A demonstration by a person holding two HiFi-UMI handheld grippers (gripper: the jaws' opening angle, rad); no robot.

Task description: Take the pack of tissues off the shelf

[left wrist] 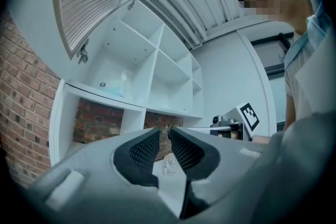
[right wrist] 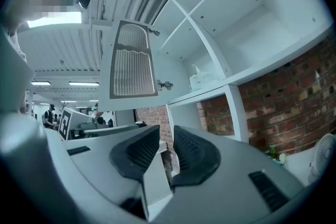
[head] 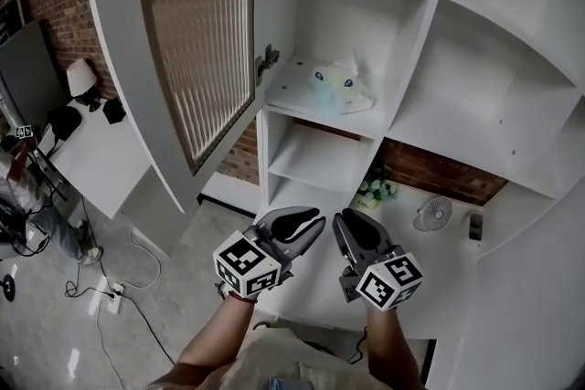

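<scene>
The pack of tissues point(head: 340, 87) is pale, with a tissue sticking up, and lies on a white shelf point(head: 302, 105) in the open cabinet. It also shows in the left gripper view as a pale pack point(left wrist: 122, 86), and in the right gripper view as the tissue pack point(right wrist: 202, 78). Both grippers hang low in front of me, well below that shelf. My left gripper point(head: 318, 220) point(left wrist: 163, 134) has a narrow gap between its pads and holds nothing. My right gripper point(head: 339, 217) point(right wrist: 166, 131) is likewise slightly apart and empty.
A cabinet door point(head: 196, 23) with ribbed glass swings open at the left of the tissue shelf. Below the shelves a white counter holds a small plant point(head: 375, 190) and a small fan point(head: 435, 213). A desk with a lamp point(head: 82, 78) and floor cables point(head: 110, 292) lie to the left.
</scene>
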